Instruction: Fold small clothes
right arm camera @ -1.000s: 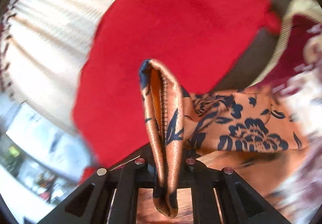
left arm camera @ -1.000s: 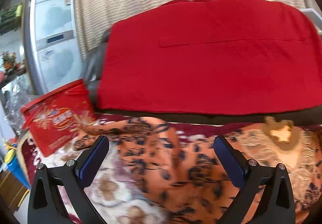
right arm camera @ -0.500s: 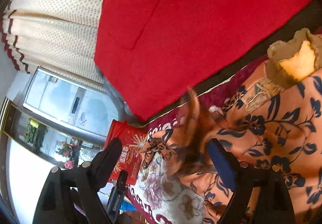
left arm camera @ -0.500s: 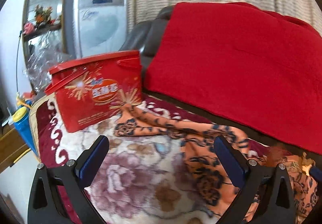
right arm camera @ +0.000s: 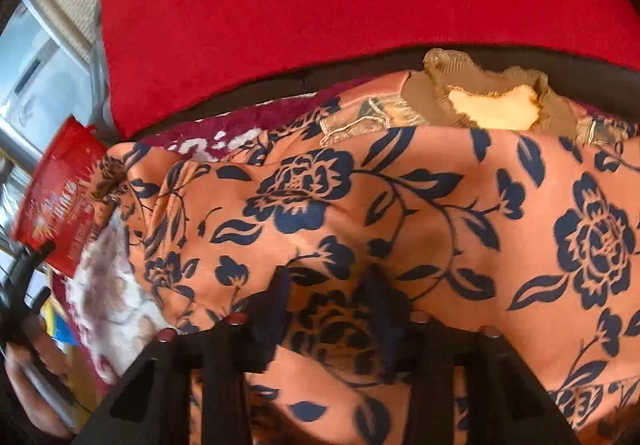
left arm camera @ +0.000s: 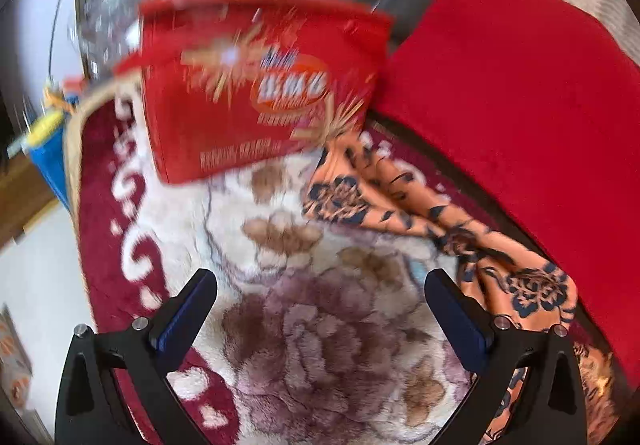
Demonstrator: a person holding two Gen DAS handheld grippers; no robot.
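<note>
Orange floral garment (right arm camera: 400,213), one; red box (left arm camera: 256,85), one; two claws.

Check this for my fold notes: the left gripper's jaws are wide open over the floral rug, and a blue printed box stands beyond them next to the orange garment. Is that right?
One detail is off: the box is red, not blue, as the left wrist view shows. The rest holds: the left gripper has its jaws wide open over the floral rug, and the box stands beyond them next to the orange garment.
</note>
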